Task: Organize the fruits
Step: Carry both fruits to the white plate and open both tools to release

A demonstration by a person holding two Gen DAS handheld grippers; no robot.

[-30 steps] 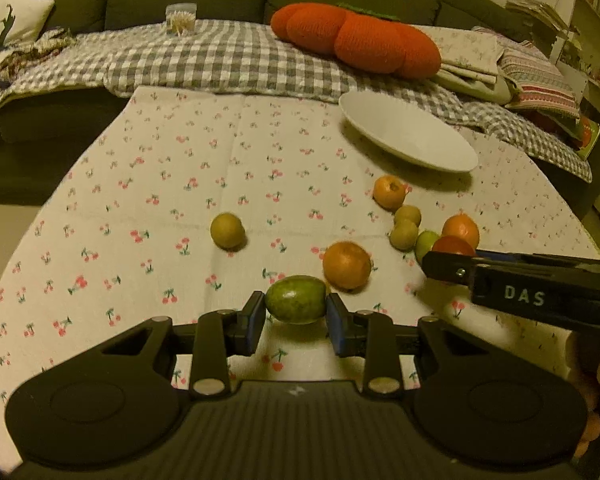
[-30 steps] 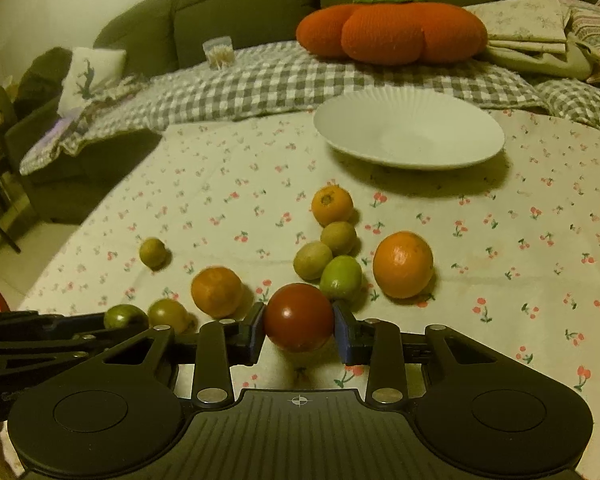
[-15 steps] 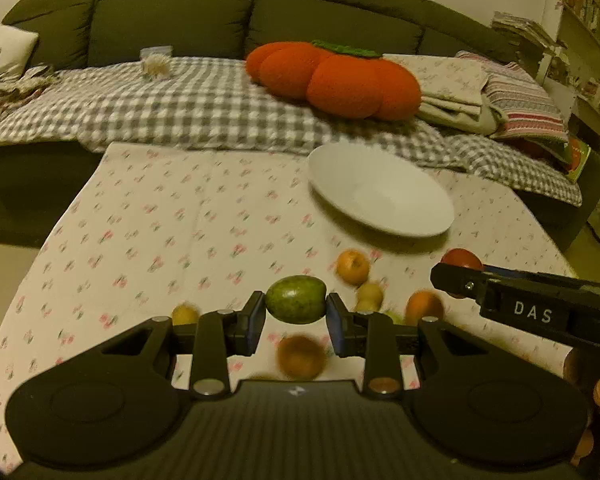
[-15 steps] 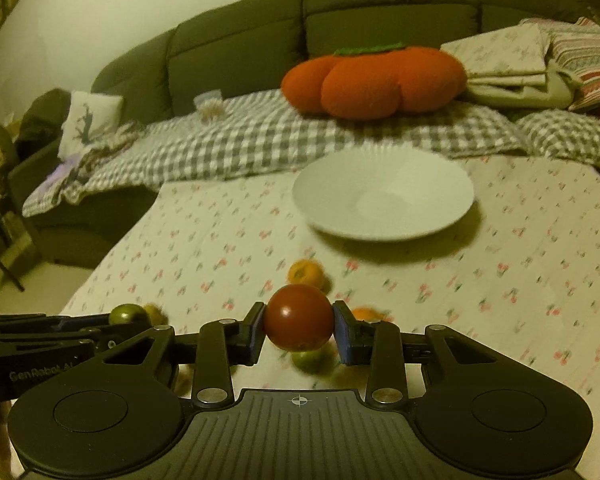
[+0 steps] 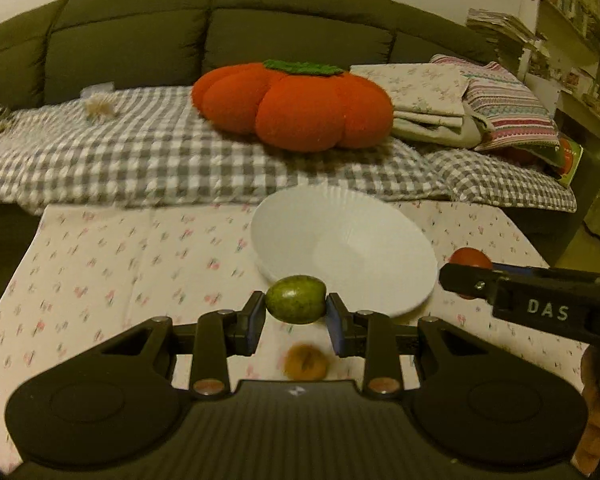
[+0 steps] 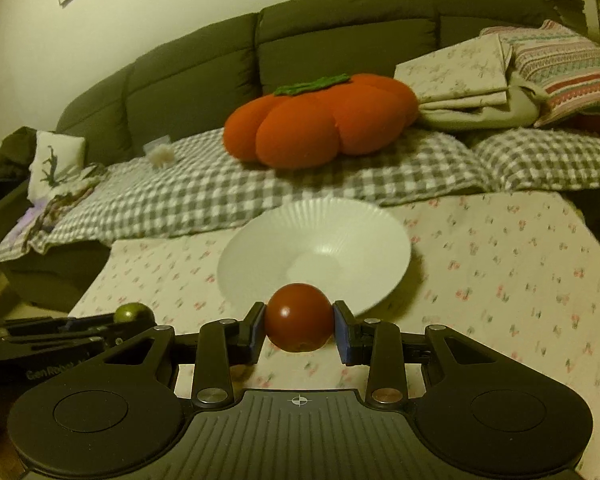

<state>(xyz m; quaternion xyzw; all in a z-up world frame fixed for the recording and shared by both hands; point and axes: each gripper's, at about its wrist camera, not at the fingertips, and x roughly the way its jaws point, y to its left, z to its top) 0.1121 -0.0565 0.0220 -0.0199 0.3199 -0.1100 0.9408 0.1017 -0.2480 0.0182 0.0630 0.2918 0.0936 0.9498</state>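
My left gripper [image 5: 296, 312] is clamped on an oval green fruit [image 5: 295, 299], held above the cherry-print tablecloth [image 5: 140, 264] just short of the ribbed white ceramic bowl [image 5: 300, 224]. My right gripper [image 6: 299, 326] is clamped on a round dark-red tomato [image 6: 299, 317], at that bowl's near rim.

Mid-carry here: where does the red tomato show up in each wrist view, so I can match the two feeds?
Left wrist: the red tomato peeks out at right of centre, behind the right gripper tip.
Right wrist: the red tomato sits low at centre, clamped in the right gripper.
Shared landmark: the white plate, just beyond the tomato in both views.
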